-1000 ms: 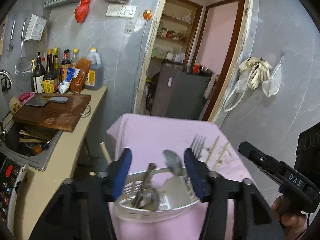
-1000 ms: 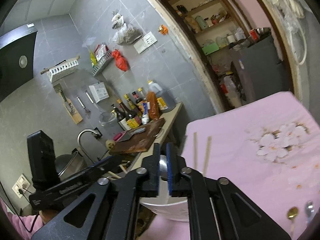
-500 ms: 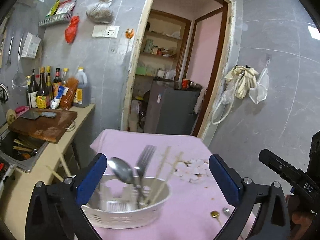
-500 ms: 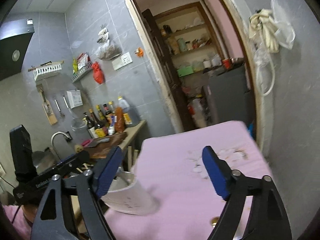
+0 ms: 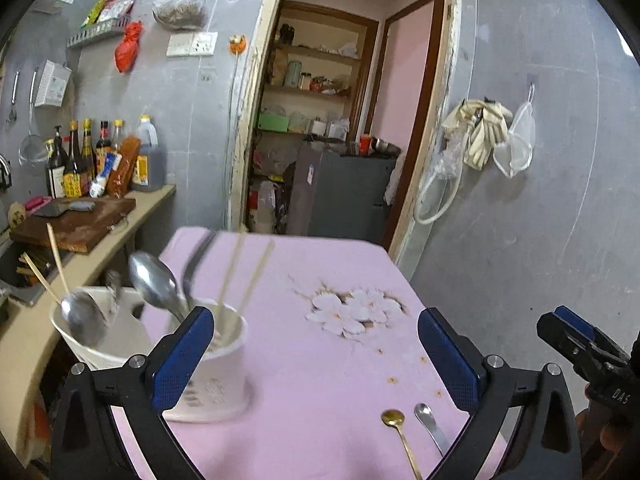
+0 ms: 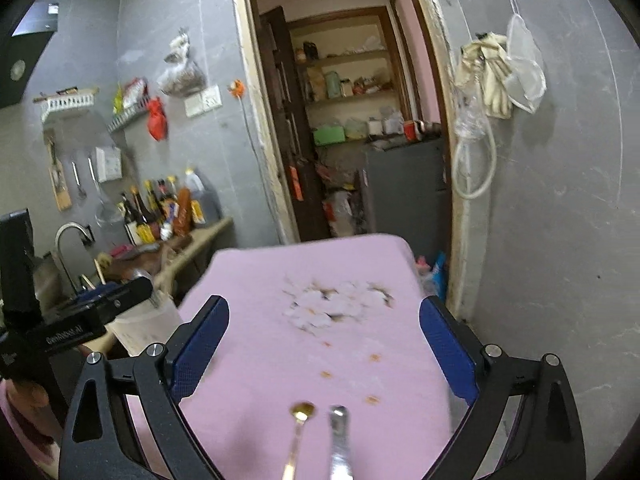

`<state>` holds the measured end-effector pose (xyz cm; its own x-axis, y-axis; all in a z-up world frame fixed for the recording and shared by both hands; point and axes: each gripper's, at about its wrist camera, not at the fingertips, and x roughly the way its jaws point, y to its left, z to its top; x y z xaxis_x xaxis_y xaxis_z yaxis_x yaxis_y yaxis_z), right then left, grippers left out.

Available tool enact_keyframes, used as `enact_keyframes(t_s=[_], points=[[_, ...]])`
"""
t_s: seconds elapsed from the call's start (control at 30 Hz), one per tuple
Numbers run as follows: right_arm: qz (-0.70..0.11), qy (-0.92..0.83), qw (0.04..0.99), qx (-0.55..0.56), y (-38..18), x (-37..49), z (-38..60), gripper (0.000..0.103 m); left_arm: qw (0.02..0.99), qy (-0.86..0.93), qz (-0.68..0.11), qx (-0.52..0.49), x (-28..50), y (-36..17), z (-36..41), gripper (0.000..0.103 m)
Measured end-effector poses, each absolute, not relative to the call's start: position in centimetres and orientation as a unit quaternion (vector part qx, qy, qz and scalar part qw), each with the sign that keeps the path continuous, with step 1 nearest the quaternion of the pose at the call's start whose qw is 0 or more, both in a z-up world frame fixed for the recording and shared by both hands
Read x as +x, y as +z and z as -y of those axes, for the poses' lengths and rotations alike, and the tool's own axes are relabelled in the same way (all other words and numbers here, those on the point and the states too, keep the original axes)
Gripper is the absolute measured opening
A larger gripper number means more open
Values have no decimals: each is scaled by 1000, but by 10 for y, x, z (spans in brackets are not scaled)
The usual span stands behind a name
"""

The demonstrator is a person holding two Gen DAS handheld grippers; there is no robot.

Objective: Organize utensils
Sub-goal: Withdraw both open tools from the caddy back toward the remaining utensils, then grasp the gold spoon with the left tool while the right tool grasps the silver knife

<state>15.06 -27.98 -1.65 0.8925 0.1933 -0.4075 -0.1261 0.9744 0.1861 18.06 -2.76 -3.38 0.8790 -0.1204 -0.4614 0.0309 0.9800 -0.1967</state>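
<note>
Both grippers are empty right now: left gripper (image 5: 316,354) spread wide with nothing in it, right gripper (image 6: 324,346) jaws opening, nothing between them either. Landmark is the white plastic utensil caddy (image 5: 212,376) on the pink flowered tablecloth (image 5: 320,380). It holds metal spoons (image 5: 154,282) and pale chopsticks (image 5: 240,280). Well right of it, a small gold spoon (image 5: 394,420) and small silver spoon (image 5: 426,418) lie side by side.

Grey tiled kitchen wall (image 5: 540,208); open wood-framed doorway (image 5: 424,120) to a shelved pantry; beige countertop (image 5: 120,232) with dark sauce bottles (image 5: 76,160).
</note>
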Motion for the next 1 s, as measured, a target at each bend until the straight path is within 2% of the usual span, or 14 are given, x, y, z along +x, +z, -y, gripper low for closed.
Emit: enact_keyframes(t_s=[0.4, 0.6, 1.0], points=[[-289, 77, 952, 66, -96, 169, 308, 94, 944, -19, -311, -105, 197, -91, 63, 103], [-345, 93, 932, 56, -141, 178, 298, 94, 917, -47, -374, -128, 208, -120, 62, 103], [-400, 89, 912, -2, -172, 181, 277, 94, 904, -74, -412, -88, 213, -142, 77, 101]])
